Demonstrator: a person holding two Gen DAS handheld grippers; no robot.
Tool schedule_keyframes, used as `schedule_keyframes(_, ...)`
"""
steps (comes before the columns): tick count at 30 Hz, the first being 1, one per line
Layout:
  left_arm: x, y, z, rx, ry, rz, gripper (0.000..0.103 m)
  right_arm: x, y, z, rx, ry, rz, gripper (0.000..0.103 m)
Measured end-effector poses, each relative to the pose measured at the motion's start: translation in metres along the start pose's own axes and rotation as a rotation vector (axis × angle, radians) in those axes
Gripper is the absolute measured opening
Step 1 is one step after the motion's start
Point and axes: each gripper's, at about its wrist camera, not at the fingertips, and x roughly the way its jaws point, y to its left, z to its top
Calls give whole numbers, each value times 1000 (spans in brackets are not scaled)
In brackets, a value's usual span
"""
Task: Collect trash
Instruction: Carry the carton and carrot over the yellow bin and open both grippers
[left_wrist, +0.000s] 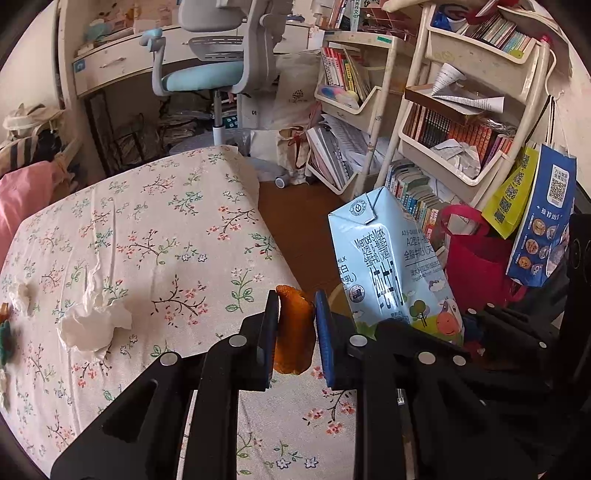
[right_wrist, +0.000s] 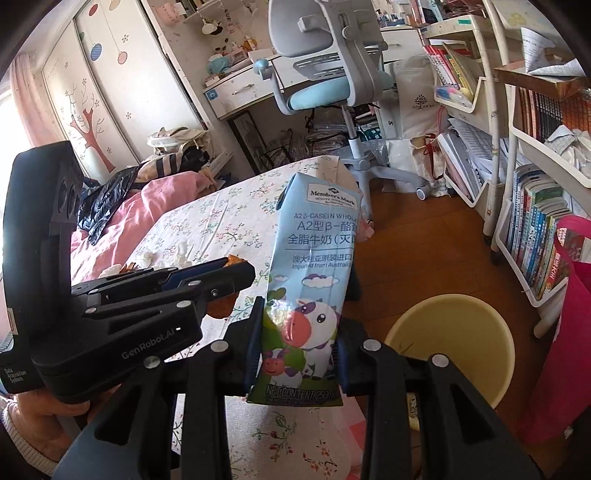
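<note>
My left gripper (left_wrist: 295, 317) is shut on an orange peel (left_wrist: 294, 332) and holds it above the bed's edge. In the right wrist view the left gripper (right_wrist: 236, 266) sits to the left with the peel (right_wrist: 221, 306) under it. My right gripper (right_wrist: 299, 328) is shut on a light-blue milk carton (right_wrist: 314, 266), held upright beside the bed. The carton (left_wrist: 388, 266) also shows in the left wrist view, right of the peel. A yellow bin (right_wrist: 454, 343) stands on the floor below and right of the carton. A crumpled tissue (left_wrist: 94, 325) lies on the flowered bedsheet (left_wrist: 155, 229).
More tissue scraps (right_wrist: 181, 251) lie on the bed by a pink quilt (right_wrist: 122, 225). A desk chair (right_wrist: 332, 85) stands beyond the bed. Book shelves (right_wrist: 546, 192) and a red bag (right_wrist: 569, 332) line the right side. Wooden floor (right_wrist: 417, 251) lies between.
</note>
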Motion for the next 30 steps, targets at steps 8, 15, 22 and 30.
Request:
schedule_keyframes(8,8,-18,1,16,9,-13,19,-7,-12,-3,22,-10,-44,33)
schedule_keyframes(15,18,-38,2,32,18,-26,19,-11,-28,-6,44,-15,-98,33)
schedule_keyframes(22,30,-56,5,41,28,-39,19,-17,-44,-7,69,-35,-157,33)
schedule_keyframes(30,44,-75,11,50,27,-38,19,-21,-65,-7,105,-49,-212,33)
